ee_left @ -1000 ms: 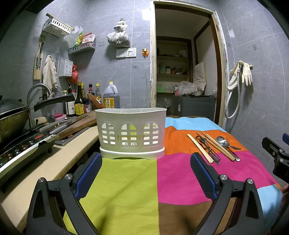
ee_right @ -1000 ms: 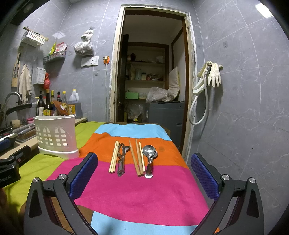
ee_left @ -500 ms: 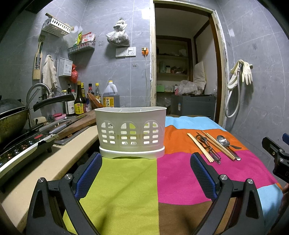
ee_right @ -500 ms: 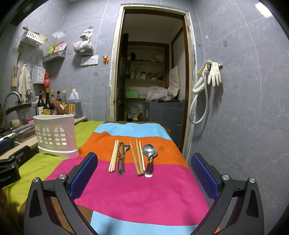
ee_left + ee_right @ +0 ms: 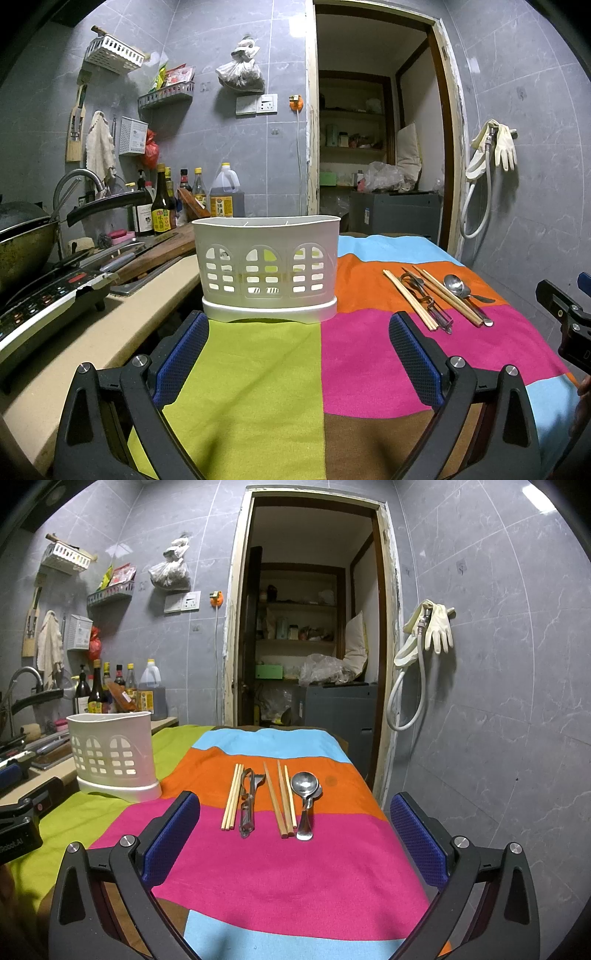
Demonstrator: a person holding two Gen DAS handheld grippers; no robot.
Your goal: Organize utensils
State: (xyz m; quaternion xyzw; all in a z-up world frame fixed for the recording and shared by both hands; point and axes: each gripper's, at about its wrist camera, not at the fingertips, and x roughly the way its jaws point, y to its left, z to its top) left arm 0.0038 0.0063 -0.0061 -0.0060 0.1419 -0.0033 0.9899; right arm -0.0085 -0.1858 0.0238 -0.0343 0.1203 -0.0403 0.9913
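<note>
A white slotted utensil holder (image 5: 266, 266) stands upright on the striped cloth, just ahead of my open, empty left gripper (image 5: 299, 354); it also shows at the left in the right wrist view (image 5: 113, 756). On the orange and pink stripes lie two pairs of wooden chopsticks (image 5: 232, 796) (image 5: 282, 798), a metal peeler (image 5: 249, 800) and a metal spoon (image 5: 306, 798), side by side. My right gripper (image 5: 295, 840) is open and empty, a short way in front of their near ends. The same utensils show in the left wrist view (image 5: 436, 295).
The striped cloth (image 5: 295, 867) covers the table. A counter (image 5: 92, 339) at the left holds a stove (image 5: 44, 302), a wok (image 5: 22, 243), a cutting board (image 5: 155, 254) and bottles (image 5: 162, 206). A doorway (image 5: 310, 646) is behind, a tiled wall (image 5: 498, 701) at the right.
</note>
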